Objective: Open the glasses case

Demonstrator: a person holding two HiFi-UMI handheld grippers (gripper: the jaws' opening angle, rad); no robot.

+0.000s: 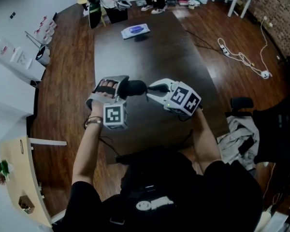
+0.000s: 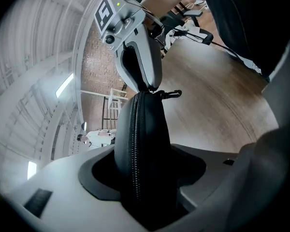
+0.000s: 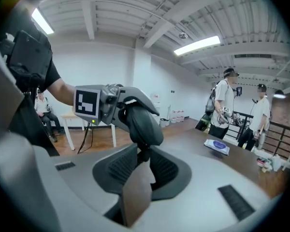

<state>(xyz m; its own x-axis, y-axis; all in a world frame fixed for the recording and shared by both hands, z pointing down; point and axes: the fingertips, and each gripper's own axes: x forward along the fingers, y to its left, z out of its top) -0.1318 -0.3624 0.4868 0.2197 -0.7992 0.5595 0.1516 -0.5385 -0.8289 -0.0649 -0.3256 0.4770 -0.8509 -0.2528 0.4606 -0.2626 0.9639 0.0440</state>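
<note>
Jaws of the left gripper (image 1: 118,87) stand wide, clamped on the black glasses case (image 1: 133,87) above the desk (image 1: 154,52). The right gripper (image 1: 151,92) has its jaws nearly together, pinching the zipper pull (image 2: 168,94). Farther off, a blue packet (image 1: 135,31) lies on the desk.

The person wears a black short-sleeved top (image 1: 183,187) with a small white shape (image 1: 152,204) on the chest, and a thin dark band (image 1: 93,122) round the left wrist. The left gripper (image 1: 127,88) and right gripper (image 1: 150,92) have smooth light-grey shells with rounded jaws. The left cube (image 1: 114,115) and right cube (image 1: 186,99) are faced with black-and-white square markers. The right gripper's pads (image 3: 120,168) are dark and ribbed. A small green light (image 3: 93,122) glows under the left cube.
</note>
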